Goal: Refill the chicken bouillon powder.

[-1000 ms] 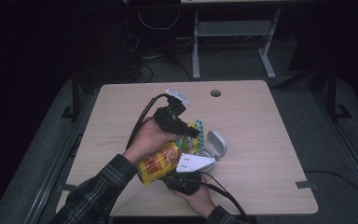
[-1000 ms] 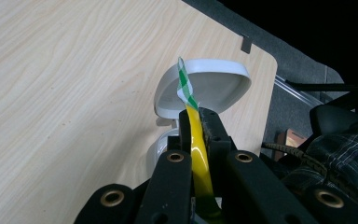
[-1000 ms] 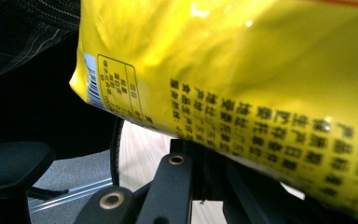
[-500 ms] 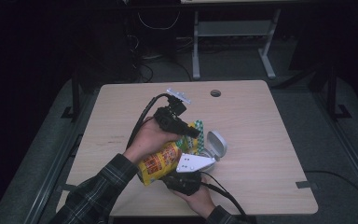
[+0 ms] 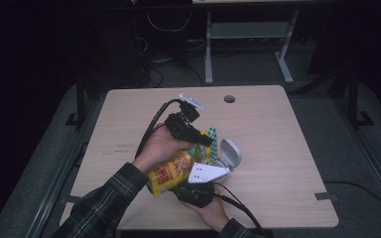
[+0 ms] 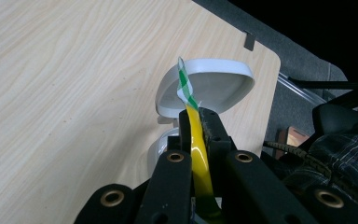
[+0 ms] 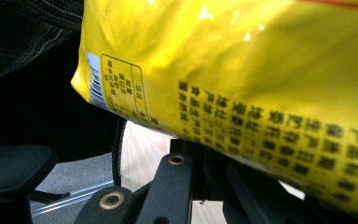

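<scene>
A yellow snack bag [image 5: 171, 171] with a green-and-white checked top is held over the front middle of the wooden table [image 5: 278, 129]. My left gripper [image 5: 206, 141] is shut on the bag's checked top edge [image 6: 186, 91], with the yellow film [image 6: 198, 149] pinched between its jaws. At the bag's near end, my right gripper [image 5: 191, 191] sits under its grey plate. In the right gripper view the jaws [image 7: 203, 142] stand close together against the lower edge of the bag [image 7: 242, 70], tips hidden by it. An open white hinged container [image 5: 230, 153] [image 6: 214, 86] lies just right of the bag.
A round cable hole [image 5: 229, 99] sits near the table's far edge. Beyond the table stands a metal-framed stand [image 5: 248, 29] with cables on the floor. A strip of tape [image 5: 325, 196] marks the right front edge. A black chair seat [image 7: 14, 168] is below the table.
</scene>
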{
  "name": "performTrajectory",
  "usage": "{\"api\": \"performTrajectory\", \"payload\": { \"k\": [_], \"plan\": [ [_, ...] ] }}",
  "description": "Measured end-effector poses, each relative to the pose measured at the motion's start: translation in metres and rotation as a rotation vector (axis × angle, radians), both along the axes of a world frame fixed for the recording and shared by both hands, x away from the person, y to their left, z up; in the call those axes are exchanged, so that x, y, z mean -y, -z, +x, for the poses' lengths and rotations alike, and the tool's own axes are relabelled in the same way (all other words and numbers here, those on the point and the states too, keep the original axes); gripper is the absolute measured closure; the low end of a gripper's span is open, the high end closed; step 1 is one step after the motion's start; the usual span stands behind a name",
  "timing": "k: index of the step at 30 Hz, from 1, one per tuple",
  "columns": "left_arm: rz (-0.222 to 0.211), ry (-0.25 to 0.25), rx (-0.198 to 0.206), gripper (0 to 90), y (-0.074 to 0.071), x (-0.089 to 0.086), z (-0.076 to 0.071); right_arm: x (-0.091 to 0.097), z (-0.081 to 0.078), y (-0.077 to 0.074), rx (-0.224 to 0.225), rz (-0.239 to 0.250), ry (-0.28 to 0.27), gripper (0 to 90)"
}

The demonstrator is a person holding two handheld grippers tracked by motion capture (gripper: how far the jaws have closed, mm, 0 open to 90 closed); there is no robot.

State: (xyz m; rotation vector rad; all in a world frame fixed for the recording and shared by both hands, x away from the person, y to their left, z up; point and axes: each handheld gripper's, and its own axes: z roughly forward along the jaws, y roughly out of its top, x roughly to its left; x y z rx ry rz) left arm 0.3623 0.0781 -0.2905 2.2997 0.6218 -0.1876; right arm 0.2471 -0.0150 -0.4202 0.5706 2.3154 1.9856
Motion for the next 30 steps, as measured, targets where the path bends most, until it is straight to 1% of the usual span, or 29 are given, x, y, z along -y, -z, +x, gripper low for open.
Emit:
{"api": "performTrajectory", "payload": {
  "k": [4, 30],
  "plan": [
    [0.002, -0.003, -0.007, 90.0, 0.0, 0.0009, 0.0003, 0.0001, -0.0001, 0.0001, -0.003, 0.006, 0.001, 90.0],
    [0.001, -0.003, -0.005, 89.9, 0.0001, 0.0009, 0.0, 0.0003, -0.0001, 0.0001, 0.0, 0.005, 0.001, 90.0]
  ]
}}
